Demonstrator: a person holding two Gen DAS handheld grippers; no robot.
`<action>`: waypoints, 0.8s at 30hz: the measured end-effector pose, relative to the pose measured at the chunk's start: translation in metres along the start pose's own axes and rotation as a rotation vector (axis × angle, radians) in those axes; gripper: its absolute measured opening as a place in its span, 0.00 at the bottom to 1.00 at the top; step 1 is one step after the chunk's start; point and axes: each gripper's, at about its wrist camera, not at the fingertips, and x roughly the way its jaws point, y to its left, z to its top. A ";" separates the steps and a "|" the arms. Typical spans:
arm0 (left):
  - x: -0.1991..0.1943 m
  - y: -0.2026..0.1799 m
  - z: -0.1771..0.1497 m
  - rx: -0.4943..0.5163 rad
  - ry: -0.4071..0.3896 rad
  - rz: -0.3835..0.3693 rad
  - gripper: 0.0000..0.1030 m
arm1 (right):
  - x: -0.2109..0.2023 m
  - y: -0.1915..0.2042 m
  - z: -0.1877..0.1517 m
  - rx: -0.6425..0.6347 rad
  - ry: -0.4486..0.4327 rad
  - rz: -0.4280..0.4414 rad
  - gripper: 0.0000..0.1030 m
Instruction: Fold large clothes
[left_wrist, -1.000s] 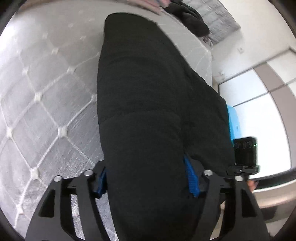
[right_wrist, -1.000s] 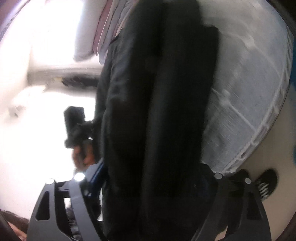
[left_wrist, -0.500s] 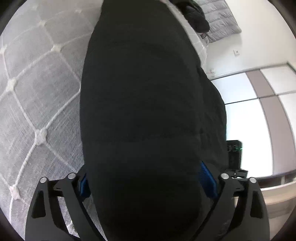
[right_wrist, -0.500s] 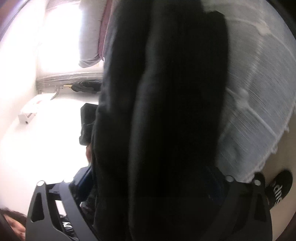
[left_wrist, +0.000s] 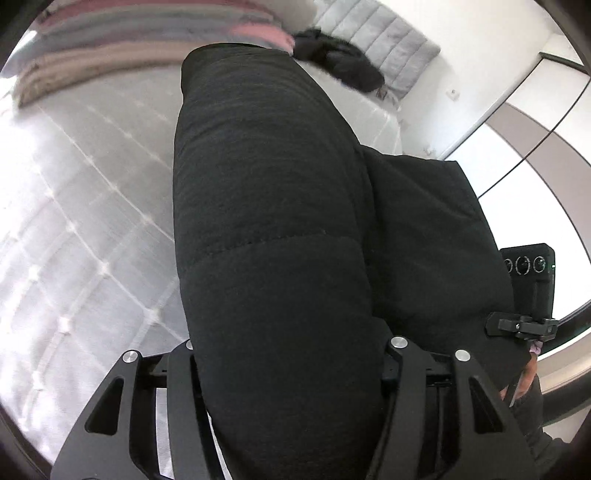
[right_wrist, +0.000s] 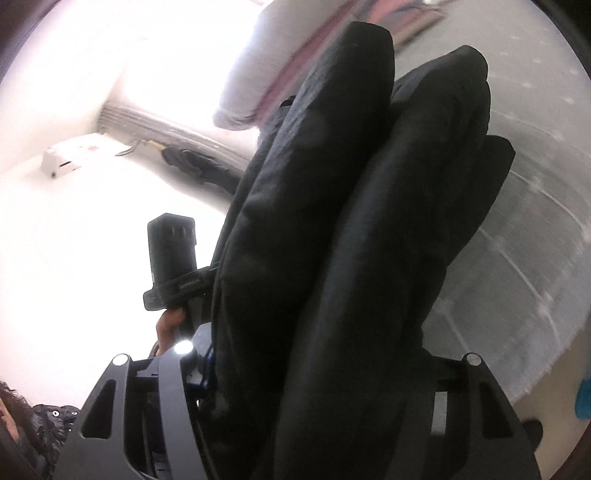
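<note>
Both my grippers, left gripper (left_wrist: 288, 373) and right gripper (right_wrist: 317, 373), are closing on the thick black coat (left_wrist: 269, 229). It's filling frame centre, now lifting off the quilted mattress (left_wrist: 85, 206) at left. I'm reading this as carrying the folded bundle, fold nearly done.

Both grippers are closing right now. Left gripper (left_wrist: 291, 354) has thick padded coat (left_wrist: 266, 184) bulging between its jaws, right gripper (right_wrist: 317, 369) same deal, angled shallower than the left.
</note>
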 end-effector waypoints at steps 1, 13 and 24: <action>-0.009 0.005 0.002 0.000 -0.012 0.004 0.49 | 0.007 0.007 0.004 -0.013 -0.001 0.011 0.60; -0.119 0.127 0.013 -0.097 -0.143 0.117 0.49 | 0.155 0.049 0.058 -0.127 0.088 0.111 0.60; -0.156 0.307 0.024 -0.239 -0.190 0.251 0.50 | 0.357 0.018 0.114 -0.077 0.189 0.136 0.61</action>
